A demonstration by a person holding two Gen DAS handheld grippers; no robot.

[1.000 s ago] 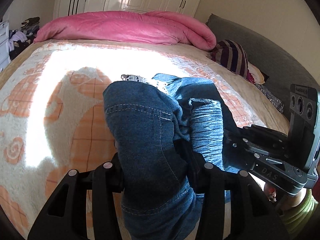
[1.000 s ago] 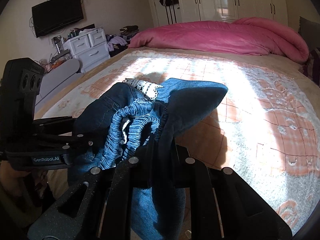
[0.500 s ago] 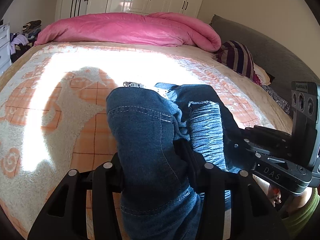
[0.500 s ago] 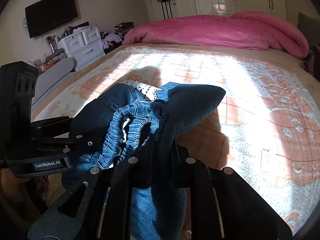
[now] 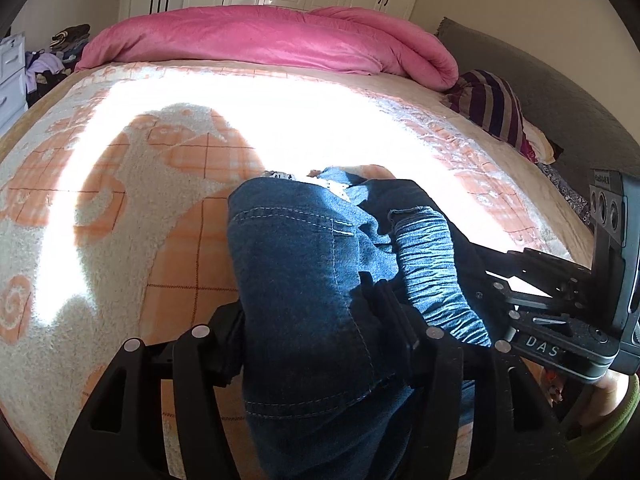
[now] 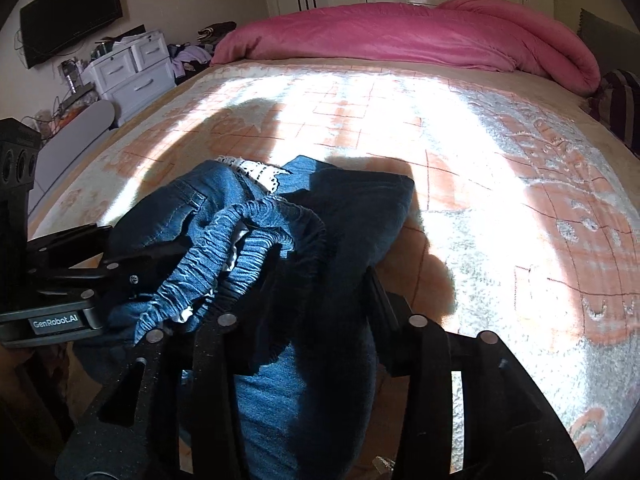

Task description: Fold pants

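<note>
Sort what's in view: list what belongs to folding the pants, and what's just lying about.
Belongs to the job:
- jeans
- left hand-held gripper, clamped on them
- right hand-held gripper, clamped on them
- bed blanket

Just lying about:
- pink duvet
- striped pillow
- white drawers
- TV

Hard sunlight blows out the blanket (image 5: 280,120) to white glare in both my wrist views, casting crisp dark shadows. The jeans (image 5: 312,300) sit partly in shade. Fisheye distortion bows the bed; the corners go black. Focus is sharp.
</note>
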